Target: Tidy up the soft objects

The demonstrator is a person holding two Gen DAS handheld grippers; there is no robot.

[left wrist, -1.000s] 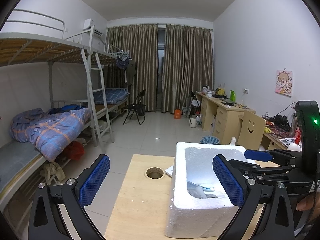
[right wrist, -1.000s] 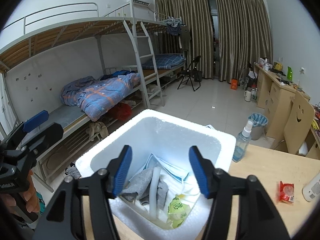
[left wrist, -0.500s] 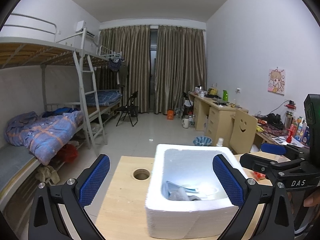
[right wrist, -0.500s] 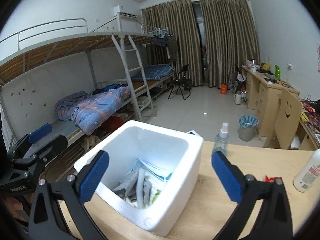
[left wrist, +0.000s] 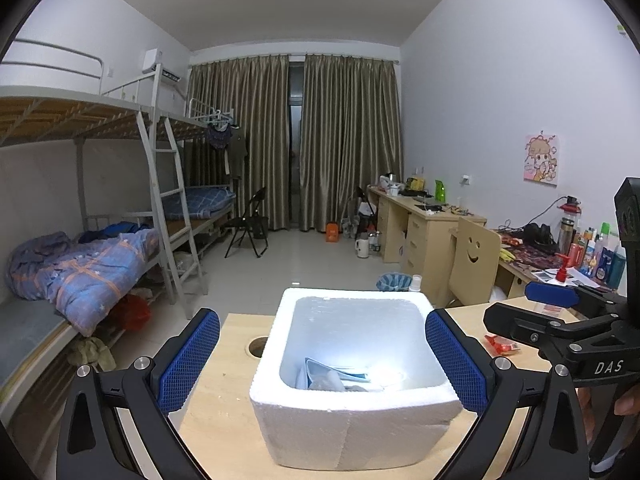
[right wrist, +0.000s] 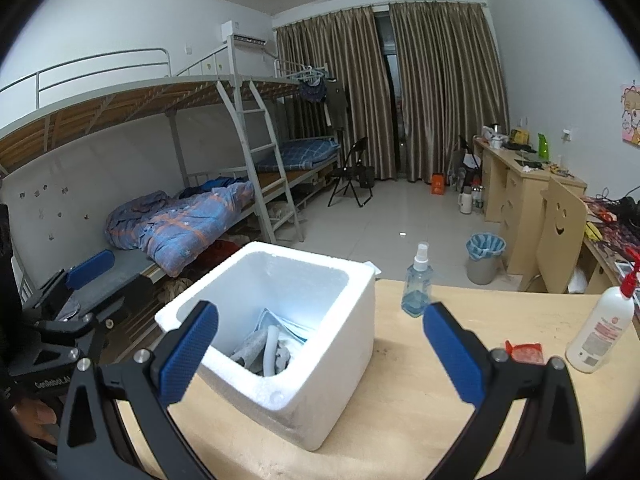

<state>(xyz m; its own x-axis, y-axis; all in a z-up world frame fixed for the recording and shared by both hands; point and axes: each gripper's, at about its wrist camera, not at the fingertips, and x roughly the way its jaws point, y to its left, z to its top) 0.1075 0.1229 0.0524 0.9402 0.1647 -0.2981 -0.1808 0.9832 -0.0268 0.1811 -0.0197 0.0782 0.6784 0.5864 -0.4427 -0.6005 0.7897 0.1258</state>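
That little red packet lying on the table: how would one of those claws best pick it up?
Grip the red packet across its narrow middle, coming straight down from above. It lies flat on the wooden table, so a sideways approach would likely just push it. The open right gripper is nearest.

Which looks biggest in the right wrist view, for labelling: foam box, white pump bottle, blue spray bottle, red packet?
1. foam box
2. white pump bottle
3. blue spray bottle, though it stands farther back, so its true size is unsure
4. red packet
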